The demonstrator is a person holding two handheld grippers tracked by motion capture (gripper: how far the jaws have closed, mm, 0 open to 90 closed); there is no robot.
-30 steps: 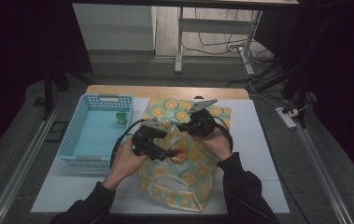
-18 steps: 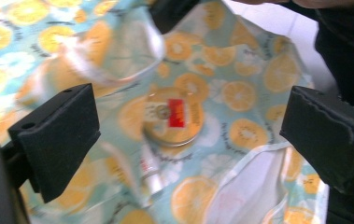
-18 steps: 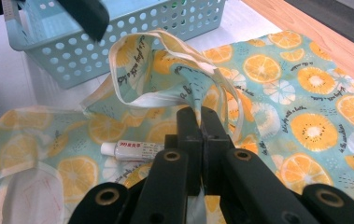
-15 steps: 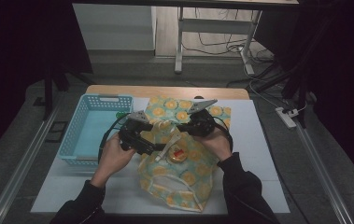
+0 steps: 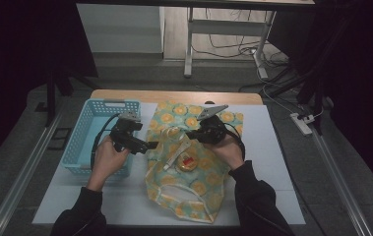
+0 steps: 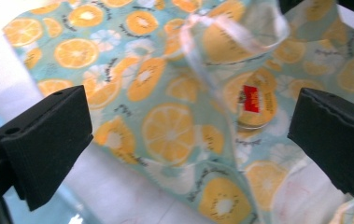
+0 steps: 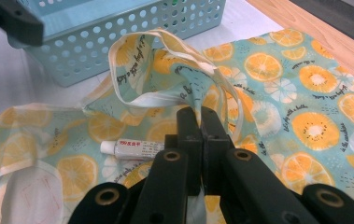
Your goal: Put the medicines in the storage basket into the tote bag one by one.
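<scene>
The left gripper (image 5: pixel 150 145) has left the bag (image 5: pixel 194 167) (fingers just opened, empty); right gripper (image 5: pixel 192 134) pinches its fabric.

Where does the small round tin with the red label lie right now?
In the high view the round tin lies on the orange-print cloth bag at the table's middle, just right of the blue basket, with a white tube beside it.

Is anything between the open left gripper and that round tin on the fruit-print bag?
Possibly: from the left gripper view, a raised fold of the bag stands near the tin. Otherwise the left gripper, jaws just opened wide, faces it unobstructed.
</scene>
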